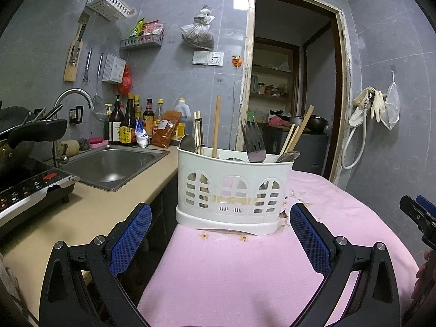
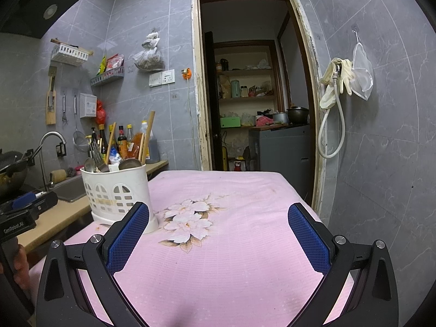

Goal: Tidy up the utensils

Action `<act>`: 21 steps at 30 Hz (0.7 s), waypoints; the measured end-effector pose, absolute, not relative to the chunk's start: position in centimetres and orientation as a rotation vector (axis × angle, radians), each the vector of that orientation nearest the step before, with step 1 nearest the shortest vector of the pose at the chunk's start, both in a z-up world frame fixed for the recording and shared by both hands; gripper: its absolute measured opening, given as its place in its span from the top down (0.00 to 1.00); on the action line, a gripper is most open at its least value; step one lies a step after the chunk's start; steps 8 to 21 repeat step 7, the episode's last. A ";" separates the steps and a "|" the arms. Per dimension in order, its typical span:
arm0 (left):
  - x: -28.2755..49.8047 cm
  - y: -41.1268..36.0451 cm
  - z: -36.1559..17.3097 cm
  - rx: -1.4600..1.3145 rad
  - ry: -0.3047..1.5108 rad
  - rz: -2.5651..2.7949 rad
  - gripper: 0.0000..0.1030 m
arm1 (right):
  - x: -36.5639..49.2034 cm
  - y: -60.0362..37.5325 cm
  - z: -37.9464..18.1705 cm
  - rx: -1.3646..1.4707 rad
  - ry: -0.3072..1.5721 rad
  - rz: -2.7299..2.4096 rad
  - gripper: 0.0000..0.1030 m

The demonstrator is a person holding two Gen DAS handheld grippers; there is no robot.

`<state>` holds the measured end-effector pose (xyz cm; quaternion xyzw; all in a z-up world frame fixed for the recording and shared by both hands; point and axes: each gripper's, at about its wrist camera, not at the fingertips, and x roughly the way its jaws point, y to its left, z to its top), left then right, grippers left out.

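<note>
A white plastic utensil caddy [image 1: 231, 193] stands on the pink cloth [image 1: 239, 272] at its left edge. It holds spoons [image 1: 287, 156], a metal spatula [image 1: 253, 143], a peeler and wooden chopsticks [image 1: 216, 125], all upright. My left gripper [image 1: 220, 234] is open and empty, just in front of the caddy. My right gripper [image 2: 218, 234] is open and empty over the cloth, to the right of the caddy [image 2: 117, 190]. The right gripper's tip shows at the right edge of the left wrist view [image 1: 418, 212].
A beige counter [image 1: 90, 209] with a steel sink [image 1: 114, 166], faucet, sauce bottles [image 1: 128, 125] and an induction stove [image 1: 30, 190] with a wok lies left. An open doorway [image 2: 256, 95] is behind. A hose and gloves [image 2: 335, 81] hang on the right wall.
</note>
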<state>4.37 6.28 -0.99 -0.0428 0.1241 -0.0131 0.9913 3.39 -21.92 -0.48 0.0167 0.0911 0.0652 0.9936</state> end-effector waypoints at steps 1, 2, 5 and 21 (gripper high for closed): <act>4.4 6.3 -0.9 -0.087 0.252 -0.025 0.03 | 3.4 -21.9 -0.5 0.034 0.183 0.131 0.00; 4.4 6.3 -1.0 -0.088 0.254 -0.024 0.03 | 3.3 -21.9 -0.4 0.034 0.184 0.130 0.00; 4.4 6.2 -0.9 -0.092 0.255 -0.021 0.03 | 3.3 -21.9 -0.4 0.034 0.183 0.130 0.00; 4.3 6.2 -0.9 -0.093 0.256 -0.020 0.03 | 3.3 -21.9 -0.4 0.033 0.183 0.130 0.00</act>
